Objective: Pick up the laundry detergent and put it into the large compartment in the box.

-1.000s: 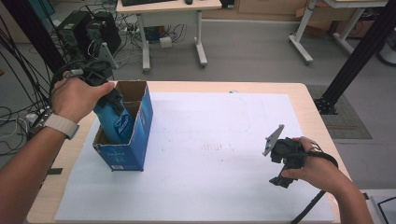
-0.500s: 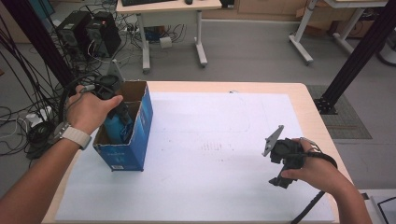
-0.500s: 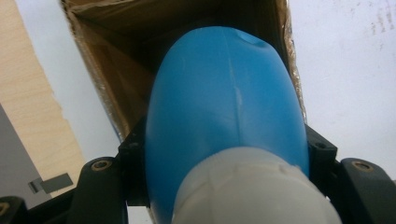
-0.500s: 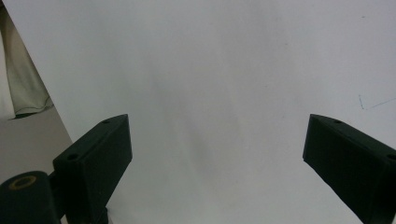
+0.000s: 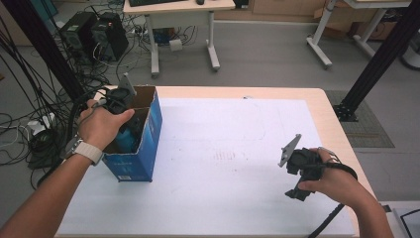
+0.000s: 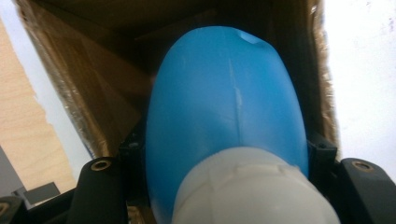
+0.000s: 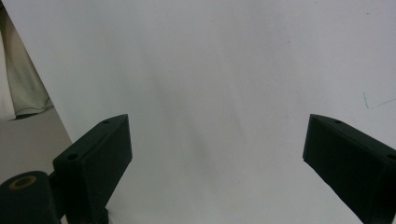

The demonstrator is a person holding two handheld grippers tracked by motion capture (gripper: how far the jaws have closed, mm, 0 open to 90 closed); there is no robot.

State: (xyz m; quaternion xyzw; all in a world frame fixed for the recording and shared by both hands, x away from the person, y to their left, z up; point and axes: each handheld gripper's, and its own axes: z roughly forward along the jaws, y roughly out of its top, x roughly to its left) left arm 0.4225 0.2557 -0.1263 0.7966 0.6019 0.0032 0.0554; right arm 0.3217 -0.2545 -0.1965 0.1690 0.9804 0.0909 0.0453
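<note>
A blue bottle (image 6: 229, 98) with a white cap (image 6: 252, 191) is clamped between the black jaws of my left gripper (image 6: 226, 149), which is shut on it. Bottle (image 5: 130, 136) and gripper (image 5: 121, 106) reach down into an open blue cardboard box (image 5: 143, 148) at the table's left side; the brown inner walls of the box (image 6: 93, 70) surround the bottle. The hand hides most of the bottle in the high view. My right gripper (image 5: 299, 186) hovers low over the white paper (image 7: 210, 70) near the front right, and in its own view the right gripper (image 7: 215, 154) stands open with nothing between its jaws.
A large white sheet (image 5: 237, 148) covers most of the wooden table (image 5: 337, 114). Behind the table lie a grey floor, tangled cables and computer towers (image 5: 94, 32) at the back left, desk legs and a black frame post (image 5: 381, 54) at the right.
My left hand has sunk, carrying the blue bottle from above the box rim down inside the box. The right hand has stayed where it was.
</note>
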